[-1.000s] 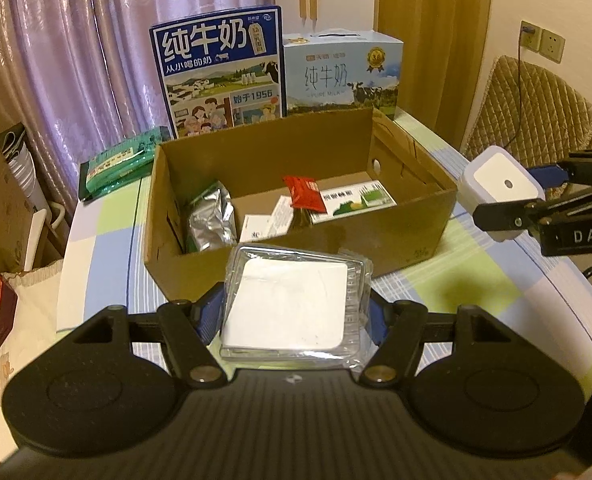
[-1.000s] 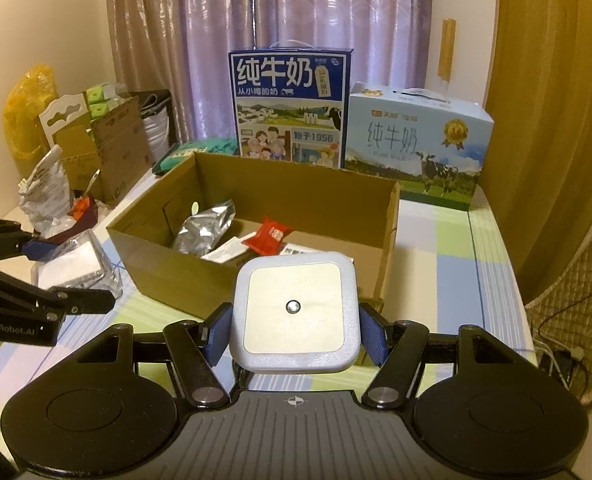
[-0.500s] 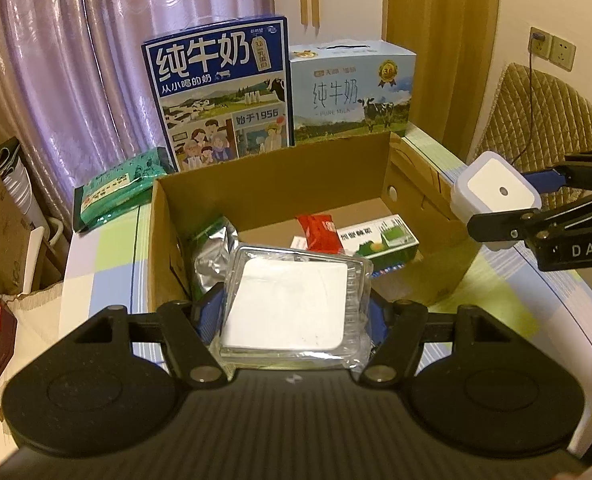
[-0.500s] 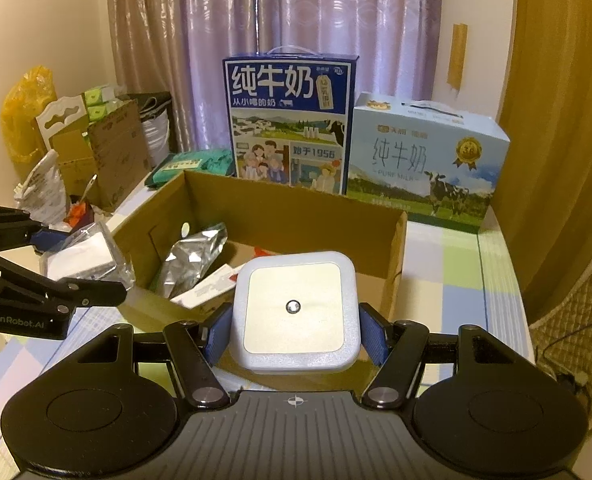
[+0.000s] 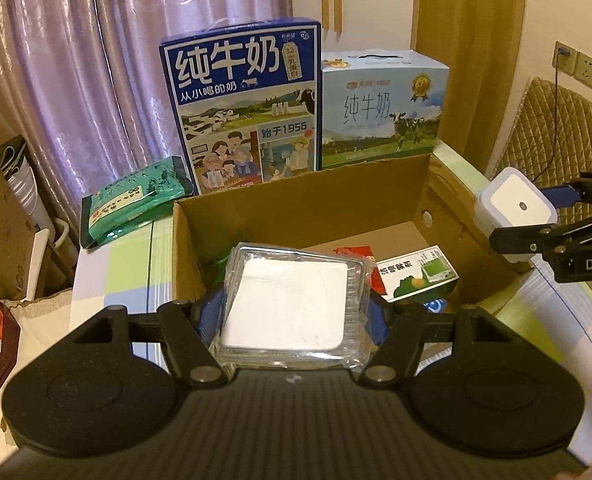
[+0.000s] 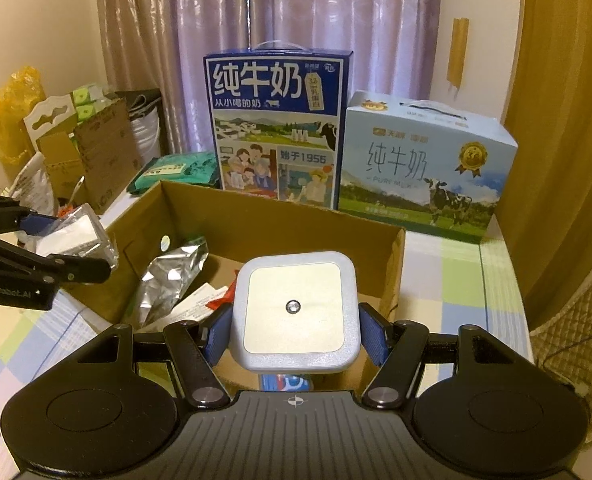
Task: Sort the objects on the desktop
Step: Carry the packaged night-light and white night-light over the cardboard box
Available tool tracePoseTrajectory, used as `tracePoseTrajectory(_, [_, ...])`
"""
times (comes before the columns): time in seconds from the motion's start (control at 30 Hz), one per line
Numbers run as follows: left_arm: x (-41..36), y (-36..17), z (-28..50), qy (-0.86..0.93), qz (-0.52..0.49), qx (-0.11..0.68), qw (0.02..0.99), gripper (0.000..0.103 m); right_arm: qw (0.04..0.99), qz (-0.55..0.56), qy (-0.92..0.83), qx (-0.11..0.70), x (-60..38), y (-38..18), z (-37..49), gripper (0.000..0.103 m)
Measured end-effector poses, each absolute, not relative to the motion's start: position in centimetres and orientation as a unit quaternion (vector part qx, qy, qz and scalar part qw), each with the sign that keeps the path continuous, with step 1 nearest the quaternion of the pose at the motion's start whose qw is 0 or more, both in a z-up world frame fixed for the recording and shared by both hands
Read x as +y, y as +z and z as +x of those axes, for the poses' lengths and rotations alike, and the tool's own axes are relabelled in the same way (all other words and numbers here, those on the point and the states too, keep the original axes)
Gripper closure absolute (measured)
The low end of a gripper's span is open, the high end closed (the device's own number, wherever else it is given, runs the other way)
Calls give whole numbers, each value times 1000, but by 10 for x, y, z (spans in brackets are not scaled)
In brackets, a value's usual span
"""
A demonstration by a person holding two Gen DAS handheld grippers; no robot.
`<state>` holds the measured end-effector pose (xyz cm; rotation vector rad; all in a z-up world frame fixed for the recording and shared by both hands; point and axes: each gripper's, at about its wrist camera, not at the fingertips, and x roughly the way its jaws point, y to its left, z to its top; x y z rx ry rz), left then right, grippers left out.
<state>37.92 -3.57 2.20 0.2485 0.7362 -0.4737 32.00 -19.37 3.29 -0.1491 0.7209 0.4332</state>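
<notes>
The left tool pinches a clear plastic pack and the right tool pinches a white square device, both over the cardboard box.

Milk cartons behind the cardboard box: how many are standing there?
2. The dark blue milk carton stands behind the box's far wall; the light blue milk carton sits right beside it. Others could be hidden behind them.

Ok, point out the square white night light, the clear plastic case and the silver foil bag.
night light [image 6: 293, 307]: right wrist view, centre of its face.
clear plastic case [image 5: 287, 306]: left wrist view, white insert under the lid.
silver foil bag [image 6: 171, 280]: right wrist view, crinkled middle.
</notes>
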Motion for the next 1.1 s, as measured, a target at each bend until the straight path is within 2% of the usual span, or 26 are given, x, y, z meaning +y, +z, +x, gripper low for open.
tracePoseTrajectory(0.6, [-52, -19, 412, -235, 127, 385, 883, 39, 900, -69, 209, 376, -189, 4, 353, 40])
tracePoseTrajectory(1.1, [-56, -28, 422, -237, 129, 390, 880, 39, 899, -66, 206, 380, -191, -3, 363, 40])
